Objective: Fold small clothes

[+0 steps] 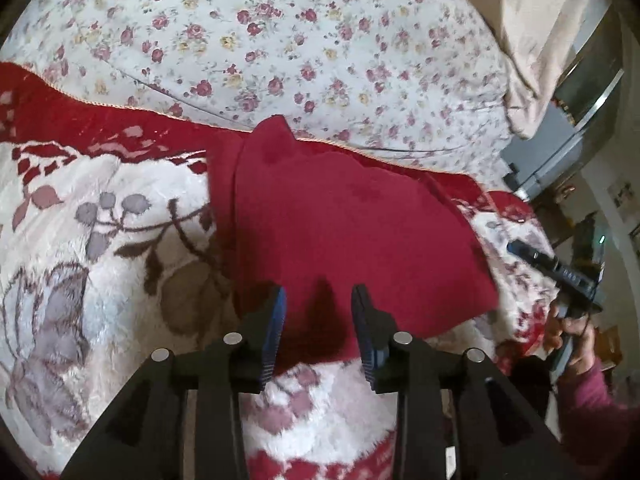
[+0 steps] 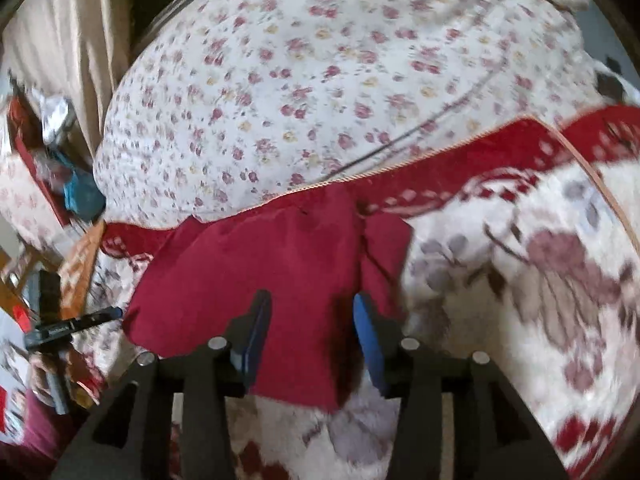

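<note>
Currently, from the left wrist view, I find the left gripper [image 1: 318, 300] standing over the near edge of the dark red garment [image 1: 340, 220], its jaws apart with a clear gap and no cloth pinched; the blue pads [image 1: 276, 320] flank the hem without pressing on it. The garment lies on the plush flowered blanket [image 1: 100, 240], spreading away from the tool toward the far side, where a raised fold peaks near the rose-print sheet [image 1: 280, 40]. Its long axis runs from far left to near right across this view. At the right edge I note the right gripper [image 1: 536, 258] in a hand [image 1: 568, 328], just beside the garment's right corner.

From the right wrist view, which is blurred, the right gripper [image 2: 310, 320] has its jaws parted moderately over the garment [image 2: 260, 272], nothing clamped between them. The cloth extends ahead and to the left; a narrower flap hangs at its right. The left gripper [image 2: 72, 326] shows at the left edge, near the garment's left corner.

I judge both tools about equally near the near hem, one toward each end, so the next fold would have to be taken from that edge.
</note>
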Motion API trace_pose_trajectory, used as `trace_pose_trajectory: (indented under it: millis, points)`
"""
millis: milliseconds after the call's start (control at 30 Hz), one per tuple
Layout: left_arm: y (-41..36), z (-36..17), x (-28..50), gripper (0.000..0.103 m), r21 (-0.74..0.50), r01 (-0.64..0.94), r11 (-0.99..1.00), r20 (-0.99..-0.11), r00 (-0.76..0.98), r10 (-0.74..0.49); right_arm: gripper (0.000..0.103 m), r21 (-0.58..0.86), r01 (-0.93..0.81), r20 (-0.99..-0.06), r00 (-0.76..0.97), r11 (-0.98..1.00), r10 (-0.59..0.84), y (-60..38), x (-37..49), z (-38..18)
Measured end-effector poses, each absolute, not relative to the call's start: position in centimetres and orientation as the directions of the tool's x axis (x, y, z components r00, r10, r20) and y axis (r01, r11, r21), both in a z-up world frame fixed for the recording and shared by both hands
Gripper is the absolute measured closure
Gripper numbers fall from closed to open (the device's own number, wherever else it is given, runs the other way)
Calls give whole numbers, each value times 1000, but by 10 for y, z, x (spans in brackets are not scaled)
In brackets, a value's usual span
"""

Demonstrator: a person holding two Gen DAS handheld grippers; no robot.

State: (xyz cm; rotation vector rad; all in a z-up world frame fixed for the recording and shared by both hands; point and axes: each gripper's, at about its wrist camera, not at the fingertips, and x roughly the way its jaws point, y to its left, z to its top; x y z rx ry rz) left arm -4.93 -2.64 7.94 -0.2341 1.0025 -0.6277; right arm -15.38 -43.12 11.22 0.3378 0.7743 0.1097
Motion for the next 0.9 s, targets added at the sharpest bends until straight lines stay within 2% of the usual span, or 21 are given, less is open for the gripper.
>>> trace_pose_trajectory:
  millis: [200,400,567,700,800,900]
  points:
    - [-32,57,-41,92,-393,326,860,-776,384,-500,57,272,15,-730,654,962,197,-406,-66,90]
    - [-32,52,-40,92,-389,335,858,-776,383,-502,59,198,155,-827,556,968,80,-416,8,35]
    - [-29,56,-39,92,-403,315,859,-773,386,-504,59,147,182,-830,557,972,22,-399,19,54]
    - [-34,61,-42,92,-355,320,878,-779,417,-467,59,229,23,-787,593,973,171,-348,19,77]
    - [-37,63,-45,92,-338,320,885,-781,430,-453,59,226,-143,-795,544,963,268,-290,31,75]
    - [-39,63,-46,92,-321,328,889,-783,436,-443,59,198,-248,-800,518,948,303,-239,42,67]
